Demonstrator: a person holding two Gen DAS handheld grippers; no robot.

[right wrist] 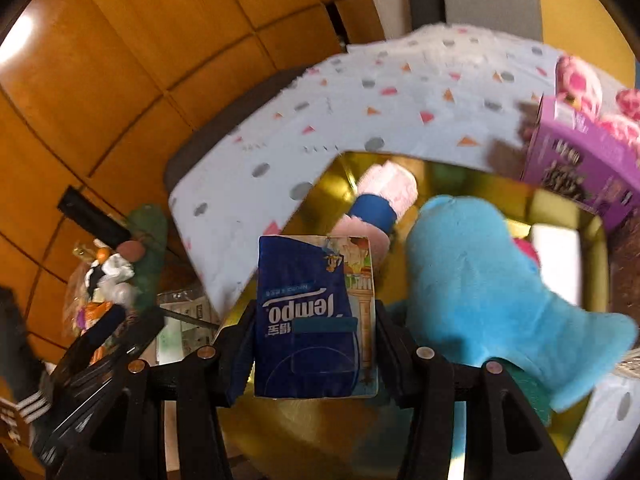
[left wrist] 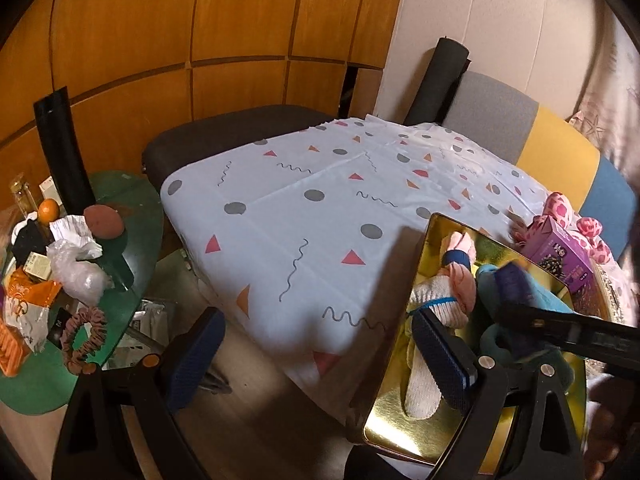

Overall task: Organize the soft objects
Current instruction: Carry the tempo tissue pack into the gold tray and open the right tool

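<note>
My right gripper [right wrist: 314, 320] is shut on a dark blue Tempo tissue pack [right wrist: 312, 280], held above a gold tray [right wrist: 568, 216]. In the tray lie a light blue plush toy [right wrist: 480, 280] and a pink rolled sock with a blue band [right wrist: 384, 200]. The left wrist view shows the same gold tray [left wrist: 400, 420] at the lower right, with a white sock [left wrist: 420, 392] and the pink sock [left wrist: 464, 284] in it. My left gripper [left wrist: 320, 360] is open and holds nothing, at the tray's left edge. The right gripper's black body [left wrist: 560, 328] crosses over the tray, blurred.
A patterned white tablecloth [left wrist: 320, 208] covers the table. A purple box [left wrist: 560, 256] and a pink spotted plush [left wrist: 560, 208] stand beyond the tray. A green side table [left wrist: 136, 208] at the left bears wrappers, an orange and a pink scrunchie [left wrist: 84, 336]. Chairs ring the far side.
</note>
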